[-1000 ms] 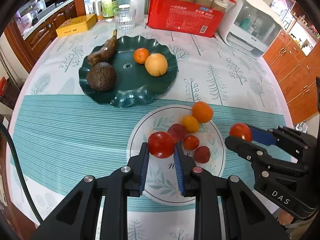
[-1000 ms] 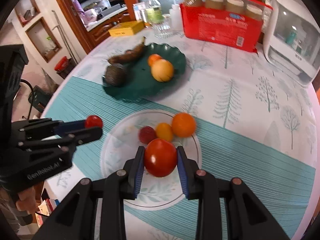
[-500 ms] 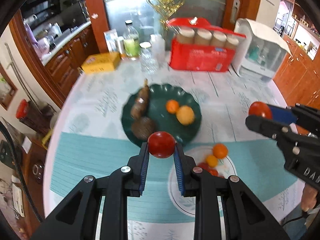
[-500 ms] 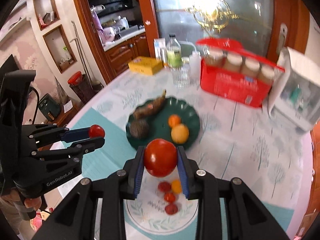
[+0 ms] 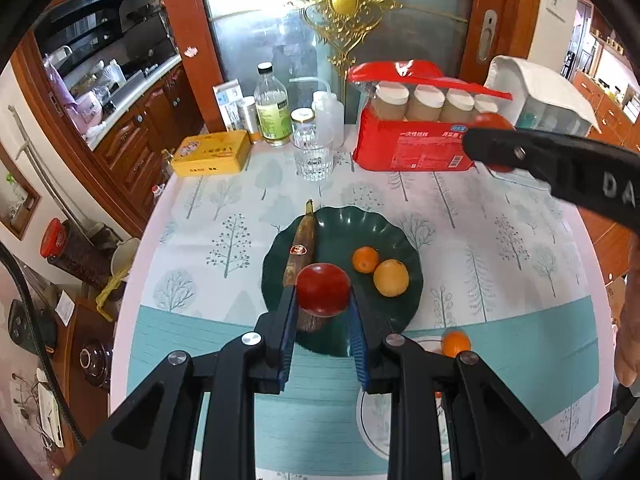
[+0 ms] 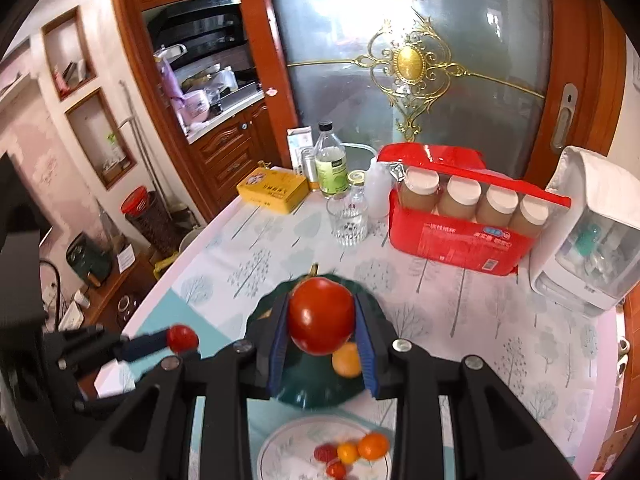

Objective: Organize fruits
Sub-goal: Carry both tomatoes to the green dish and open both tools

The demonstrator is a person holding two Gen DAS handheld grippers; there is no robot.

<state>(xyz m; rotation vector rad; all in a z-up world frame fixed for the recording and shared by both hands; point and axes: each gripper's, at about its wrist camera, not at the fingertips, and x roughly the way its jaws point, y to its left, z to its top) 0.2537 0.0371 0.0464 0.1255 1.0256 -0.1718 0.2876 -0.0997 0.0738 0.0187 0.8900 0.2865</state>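
Observation:
My left gripper (image 5: 323, 294) is shut on a red tomato (image 5: 323, 289) and holds it high above the dark green plate (image 5: 340, 224). That plate holds a brown banana (image 5: 301, 246), a small orange (image 5: 365, 259) and a yellow-orange fruit (image 5: 391, 277). My right gripper (image 6: 322, 322) is shut on a larger red tomato (image 6: 321, 316), also high over the green plate (image 6: 312, 394). The white plate (image 6: 280, 448) near the front holds several small red and orange fruits. Each gripper shows in the other's view: right gripper (image 5: 490, 142), left gripper (image 6: 182, 340).
At the table's back stand a red pack of jars (image 5: 416, 136), a drinking glass (image 5: 314, 156), a bottle (image 5: 273, 114), a yellow box (image 5: 210, 153) and a white appliance (image 5: 548, 100). Wooden cabinets stand off the table's left edge.
Both grippers have risen well above the table, each still holding its tomato. The view has pulled back from the white plate and now looks over the green plate.

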